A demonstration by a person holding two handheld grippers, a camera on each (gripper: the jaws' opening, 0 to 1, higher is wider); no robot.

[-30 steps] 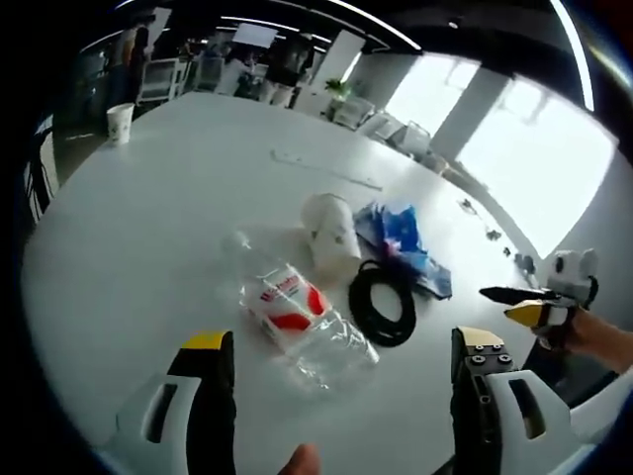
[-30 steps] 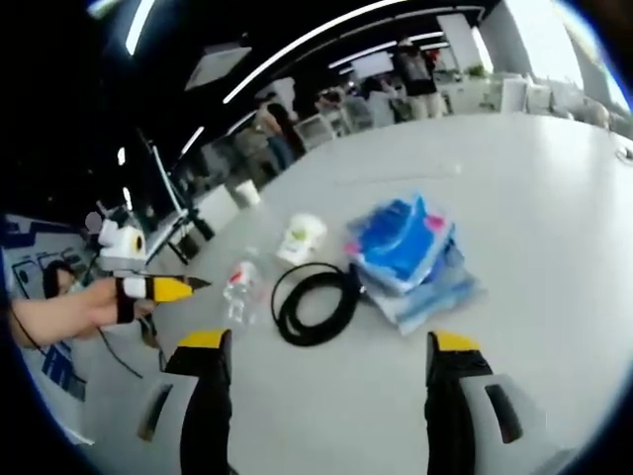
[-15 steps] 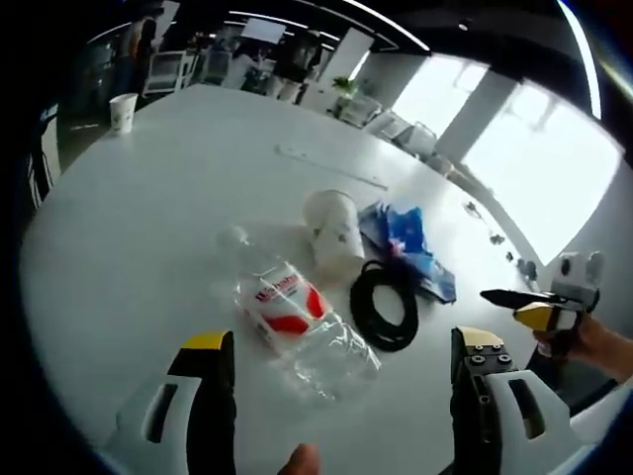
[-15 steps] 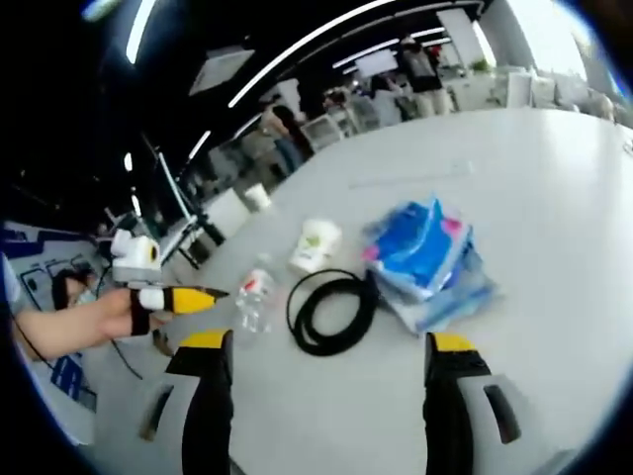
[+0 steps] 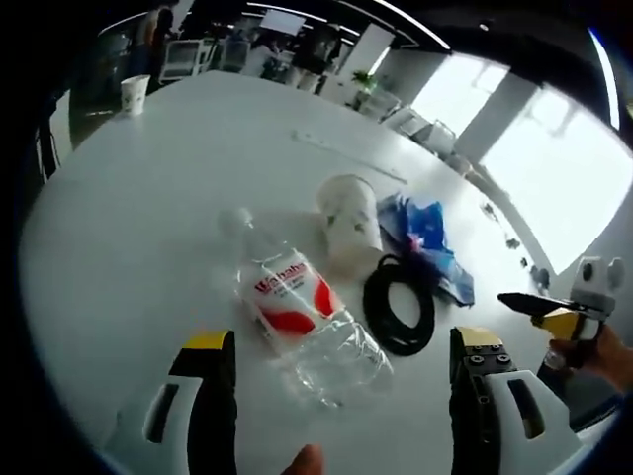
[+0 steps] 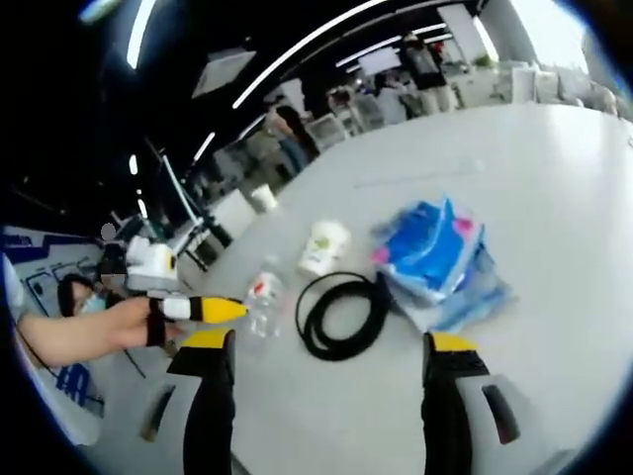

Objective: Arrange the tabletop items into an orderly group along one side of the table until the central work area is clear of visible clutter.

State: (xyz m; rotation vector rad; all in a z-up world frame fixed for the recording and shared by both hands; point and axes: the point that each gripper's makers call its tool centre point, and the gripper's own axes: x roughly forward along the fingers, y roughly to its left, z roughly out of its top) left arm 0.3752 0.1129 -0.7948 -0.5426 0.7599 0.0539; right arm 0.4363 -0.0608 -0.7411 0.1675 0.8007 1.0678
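The left gripper [image 5: 336, 371] is hovering with its jaws spread wide and holding nothing, looking down at a clear plastic bottle [image 5: 302, 312] that is lying on its side on the white table [image 5: 129, 218]. The bottle, with its red and white label, is serving as the landmark here; it is lying just beyond the jaw tips, between them.

Beside the bottle, on the far side, a white paper cup [image 5: 351, 220] is lying tipped over. Just beside the bottle's base, a black coiled cable [image 5: 399, 305] is resting flat. Past the cable, further from the bottle, a blue plastic packet [image 5: 427, 242] is lying with the coil touching its edge. Well apart from the bottle, near the table's far rim, a second cup [image 5: 135, 94] is standing upright.

The right gripper [image 6: 321, 371] is likewise hanging wide and holding nothing, facing the same cluster from the opposite side, with the cable nearest its jaws. In this view the left gripper is coming in from the left with a hand [image 6: 129, 322] around it.

Judging from this, the tidying is barely begun: all four items are sitting loosely in the table's middle, none lined up along an edge, and everything is waiting to be moved.
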